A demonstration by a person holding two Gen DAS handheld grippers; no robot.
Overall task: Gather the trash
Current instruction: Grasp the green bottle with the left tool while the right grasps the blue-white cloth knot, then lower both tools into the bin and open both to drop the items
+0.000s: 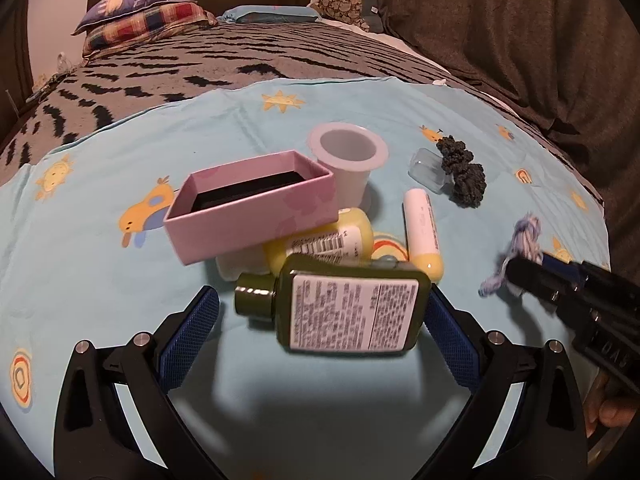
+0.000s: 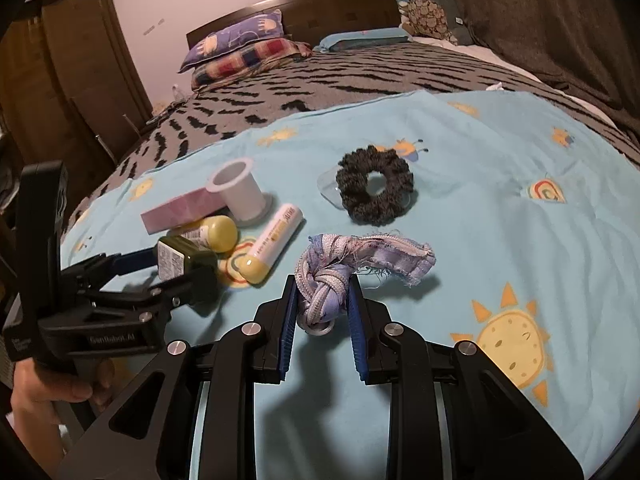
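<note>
Here, the scene by parts:

Surface: a light blue bedsheet printed with suns and birds (image 1: 320, 412), spread over a grey and black patterned blanket (image 1: 168, 64) on a bed.

Left tongs: the left gripper (image 1: 324, 312) has its blue-padded fingers (image 1: 192, 332) on either side of a dark green plastic bottle with a white printed label (image 1: 344, 308). The right pad touches the bottle's base; the left pad sits beside the cap, and whether it presses there I cannot tell. From the right wrist view the bottle sits between the jaws, lifted slightly off the sheet.

Right tongs: the right gripper (image 2: 323, 300) is pressed together on a knotted scrap of lilac and white frayed fabric (image 2: 340, 264), pinching the knot; the loose tail drapes to the right onto the sheet.

Trash pile: an open pink cardboard box with a black lining (image 1: 252, 208) leans on a small yellow bottle with a barcode label (image 1: 320, 244); a white plastic cup (image 1: 348, 164) stands behind them, touching the box.

Beside the pile: a white tube with a yellow cap (image 1: 422, 232) lies just right of the yellow bottle.

Farther right: a dark grey crocheted scrunchie (image 2: 374, 190) rests on a clear plastic piece (image 2: 328, 188), well apart from both grippers.

Person: a hand (image 2: 52, 384) grips the left tool's handle.
</note>
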